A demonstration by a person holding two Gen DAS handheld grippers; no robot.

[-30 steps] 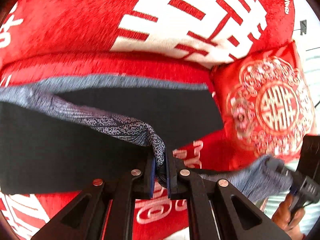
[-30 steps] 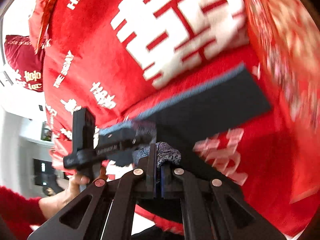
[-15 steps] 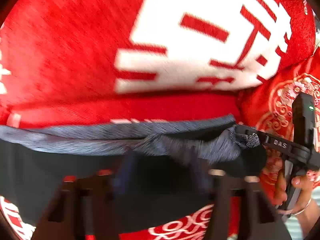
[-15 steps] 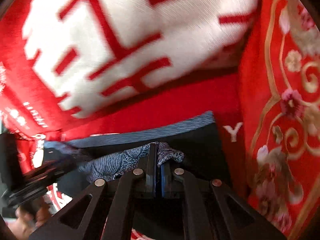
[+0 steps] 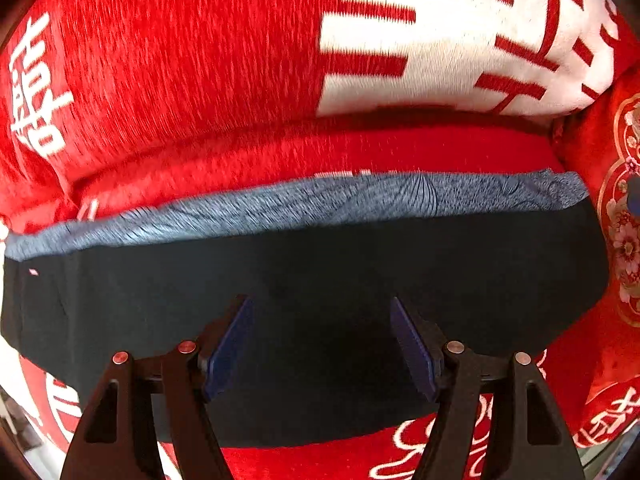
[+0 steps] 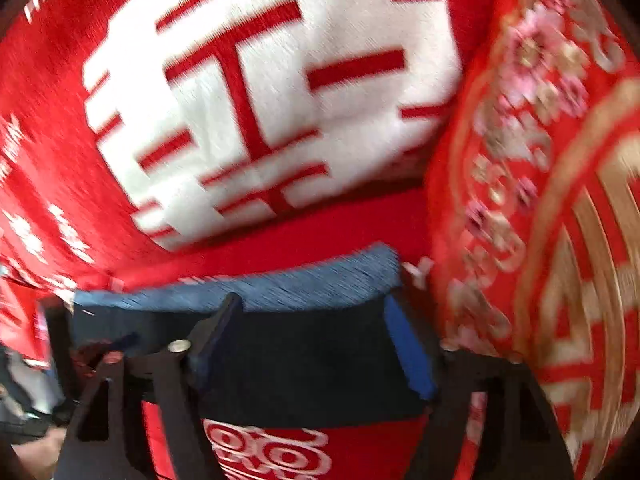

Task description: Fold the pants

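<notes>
Dark navy pants lie folded flat on the red bed cover, with a blue patterned band along their far edge. My left gripper hangs open straight over the dark cloth, nothing between its blue pads. In the right wrist view the same pants and blue band sit below my right gripper. Its jaws are opening and hold no cloth. The right pad stands near the pants' right end.
A red blanket with a large white character rises behind the pants. A red cushion with gold and floral embroidery stands close against the pants' right end. Red printed bed cover shows at the near edge.
Both grippers held the blue patterned edge of the pants, carried it over the dark cloth toward the blanket, then let go. The band now lies flat along the far edge.
</notes>
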